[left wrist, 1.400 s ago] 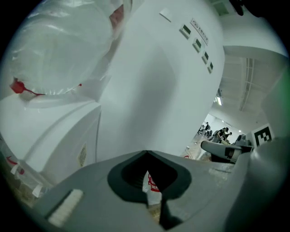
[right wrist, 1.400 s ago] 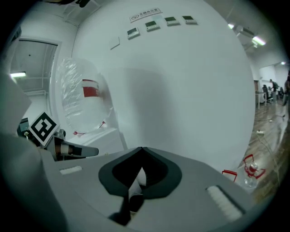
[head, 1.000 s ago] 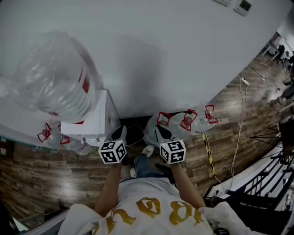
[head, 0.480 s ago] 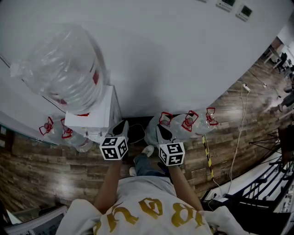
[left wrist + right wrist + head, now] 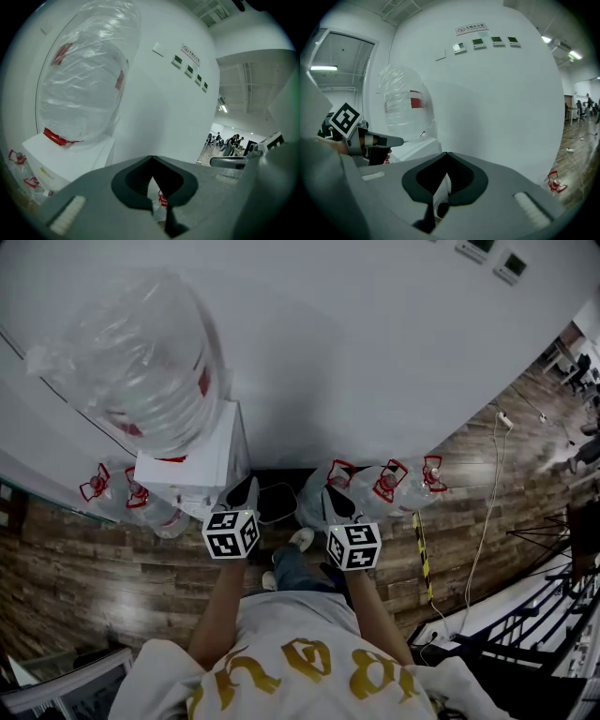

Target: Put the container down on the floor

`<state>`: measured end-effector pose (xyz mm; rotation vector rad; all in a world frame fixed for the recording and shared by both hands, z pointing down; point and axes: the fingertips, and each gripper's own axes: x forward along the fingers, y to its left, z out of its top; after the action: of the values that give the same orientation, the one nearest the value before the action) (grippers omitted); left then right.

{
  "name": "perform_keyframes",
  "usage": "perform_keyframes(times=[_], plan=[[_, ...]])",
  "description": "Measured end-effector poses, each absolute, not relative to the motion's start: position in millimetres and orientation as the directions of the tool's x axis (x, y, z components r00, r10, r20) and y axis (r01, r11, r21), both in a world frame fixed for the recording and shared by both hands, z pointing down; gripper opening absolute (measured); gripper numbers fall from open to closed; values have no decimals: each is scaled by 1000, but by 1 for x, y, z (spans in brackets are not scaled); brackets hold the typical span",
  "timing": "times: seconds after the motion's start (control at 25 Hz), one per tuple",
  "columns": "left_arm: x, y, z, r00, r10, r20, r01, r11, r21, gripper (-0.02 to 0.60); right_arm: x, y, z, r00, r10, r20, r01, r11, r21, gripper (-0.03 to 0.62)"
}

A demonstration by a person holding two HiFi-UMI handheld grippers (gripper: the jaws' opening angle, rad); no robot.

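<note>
A large clear water jug (image 5: pixel 141 362), wrapped in plastic film with red labels, stands neck-down on a white dispenser (image 5: pixel 192 470) against the wall. It fills the upper left of the left gripper view (image 5: pixel 84 79) and shows in the right gripper view (image 5: pixel 405 103). My left gripper (image 5: pixel 246 491) is held in front of the dispenser's right corner, apart from the jug. My right gripper (image 5: pixel 331 500) hangs beside it, above the floor jugs. Both are shut with nothing between the jaws, as their own views show for the left gripper (image 5: pixel 151 160) and the right gripper (image 5: pixel 447 157).
Several water jugs with red handles (image 5: pixel 380 486) lie on the wood floor to the right of the dispenser, and more (image 5: pixel 122 507) to its left. A white cable (image 5: pixel 487 493) runs along the floor at right. My shoe (image 5: pixel 301 542) is near the wall.
The view has shifted a little, so the jug and dispenser sit further right in it. Both grippers hang slightly lower, still side by side and shut.
</note>
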<state>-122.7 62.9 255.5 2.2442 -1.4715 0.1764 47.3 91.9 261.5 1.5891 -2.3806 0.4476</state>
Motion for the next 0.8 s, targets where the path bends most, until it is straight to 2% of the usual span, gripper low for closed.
perform_keyframes(times=[0.8], plan=[[-132, 64, 262, 409, -843, 349, -898, -304, 319, 0, 29, 93, 273, -412, -822, 393, -909, 399, -120, 28]])
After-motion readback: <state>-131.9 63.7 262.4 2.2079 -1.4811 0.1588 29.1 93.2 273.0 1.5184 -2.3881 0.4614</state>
